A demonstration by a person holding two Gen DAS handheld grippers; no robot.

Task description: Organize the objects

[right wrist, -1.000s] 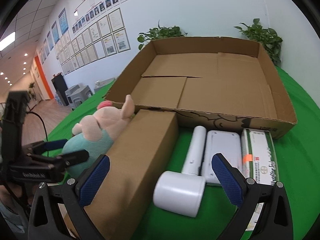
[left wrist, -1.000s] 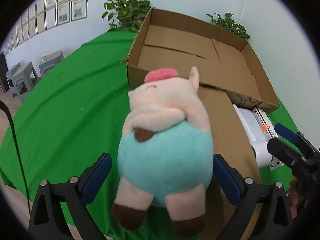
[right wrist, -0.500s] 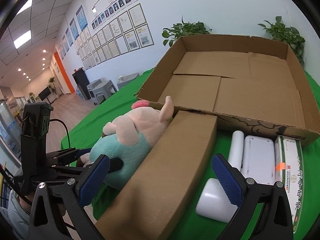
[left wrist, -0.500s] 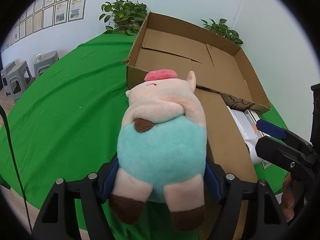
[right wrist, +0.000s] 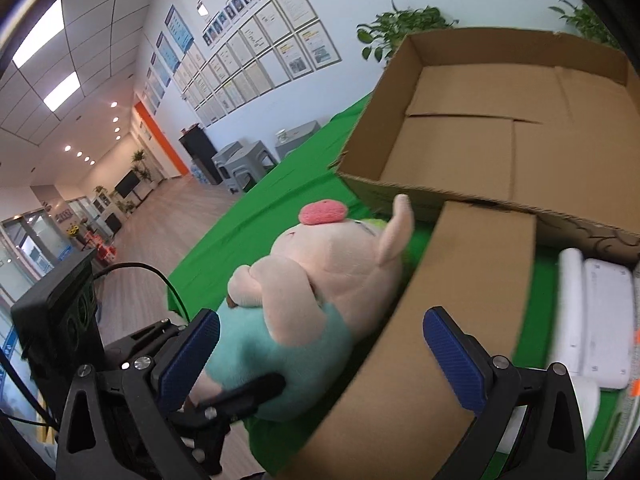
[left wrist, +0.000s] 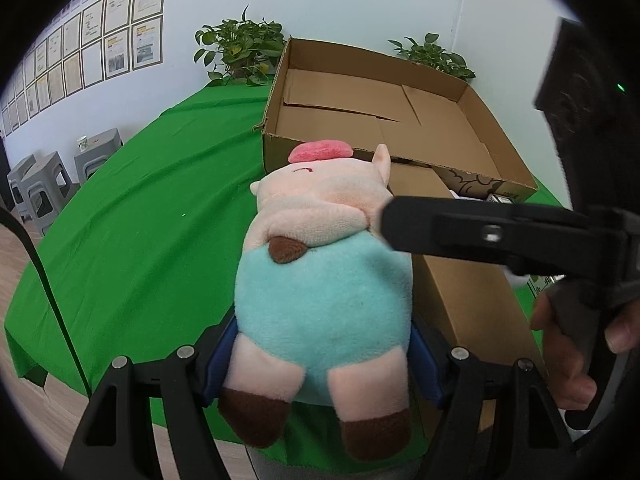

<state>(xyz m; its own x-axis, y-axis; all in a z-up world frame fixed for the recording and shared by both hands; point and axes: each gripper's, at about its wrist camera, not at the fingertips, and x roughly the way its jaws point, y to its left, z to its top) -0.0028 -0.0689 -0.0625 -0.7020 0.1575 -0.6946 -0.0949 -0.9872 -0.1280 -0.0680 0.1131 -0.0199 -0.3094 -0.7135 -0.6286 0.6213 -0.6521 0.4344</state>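
Left wrist view: my left gripper [left wrist: 320, 356] has its jaws clamped on the plush pig's [left wrist: 320, 280] teal body, lying on the green worktop [left wrist: 132, 240] beside a long brown box [left wrist: 472, 304]. Right wrist view: my right gripper [right wrist: 320, 354] stands with jaws wide, gripping nothing, straddling the pig [right wrist: 312, 292] and long box [right wrist: 440, 320] before the open carton [right wrist: 500, 140].

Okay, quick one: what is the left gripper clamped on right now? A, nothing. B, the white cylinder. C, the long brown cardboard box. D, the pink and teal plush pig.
D: the left gripper has its blue jaws pressed into the teal body of the pink and teal plush pig.
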